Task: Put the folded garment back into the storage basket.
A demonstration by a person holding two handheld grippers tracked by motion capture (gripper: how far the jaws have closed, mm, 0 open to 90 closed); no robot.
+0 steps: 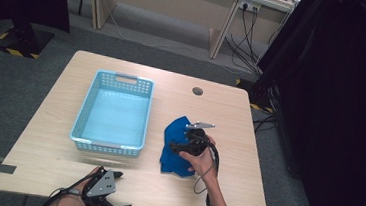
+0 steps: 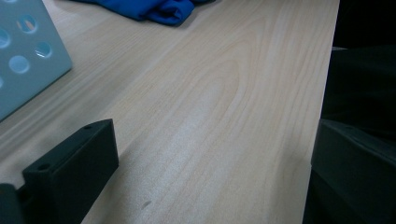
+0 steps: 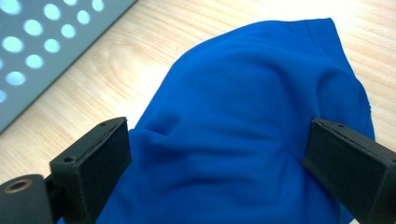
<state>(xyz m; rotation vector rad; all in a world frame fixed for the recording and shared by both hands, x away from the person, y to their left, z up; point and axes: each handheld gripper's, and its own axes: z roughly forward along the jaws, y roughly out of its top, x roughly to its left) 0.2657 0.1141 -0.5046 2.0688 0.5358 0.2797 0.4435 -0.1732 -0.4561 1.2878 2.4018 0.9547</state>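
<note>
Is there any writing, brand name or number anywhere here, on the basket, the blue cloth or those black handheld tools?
None can be read in any of the three views.
Light blue basket: perforated plastic walls, no label.
Blue cloth: plain fabric, no tag or print.
Left gripper and right gripper: black, no markings.
Yellow and black hazard stripes on the floor: a pattern, no words.

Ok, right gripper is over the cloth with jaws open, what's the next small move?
Probably lower the right gripper and close it. Its jaws stand wide apart either side of a raised fold of the blue cloth, not yet pinching it. The basket sits beside it.
</note>
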